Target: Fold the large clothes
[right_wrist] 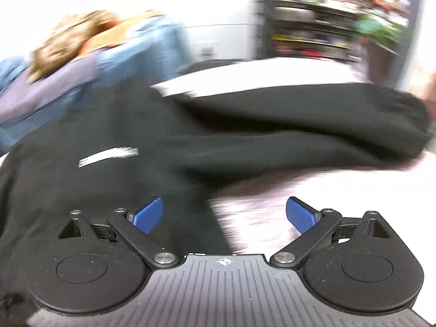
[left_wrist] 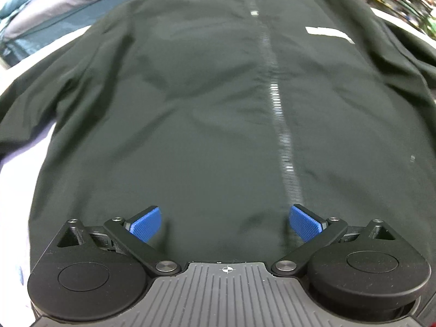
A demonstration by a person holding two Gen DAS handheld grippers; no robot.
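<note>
In the left wrist view, the left gripper [left_wrist: 225, 222] sits at the bottom of the frame with its two blue pads [left_wrist: 145, 223] spread wide apart; nothing is between them, so it is open and empty. Directly past the pads lies the dark jacket [left_wrist: 190, 109], spread flat with its front up, and it fills most of the frame. Its zipper [left_wrist: 278, 103] runs from just beside the right pad up toward the collar at the top centre. A white label [left_wrist: 328, 34] is on the chest, in the upper right. One sleeve goes out to the left edge of the frame. The white worktop [left_wrist: 16, 185] shows at the lower left, under the jacket. Farther, in the upper left corner, there is a pile of blue and lilac clothes [left_wrist: 49, 8].

The right wrist view is much blurred. The right gripper [right_wrist: 224, 214] is also wide open and holds nothing. Its left pad is over the dark jacket [right_wrist: 122, 179], its right pad over the bare white worktop [right_wrist: 272, 209]. Beyond, the jacket's sleeve [right_wrist: 313, 125] stretches across to the right edge of the frame. The white label [right_wrist: 109, 156] is at the left. At the upper left lie the blue and lilac clothes [right_wrist: 81, 81], and a dark shelf unit [right_wrist: 313, 32] stands at the upper right.
</note>
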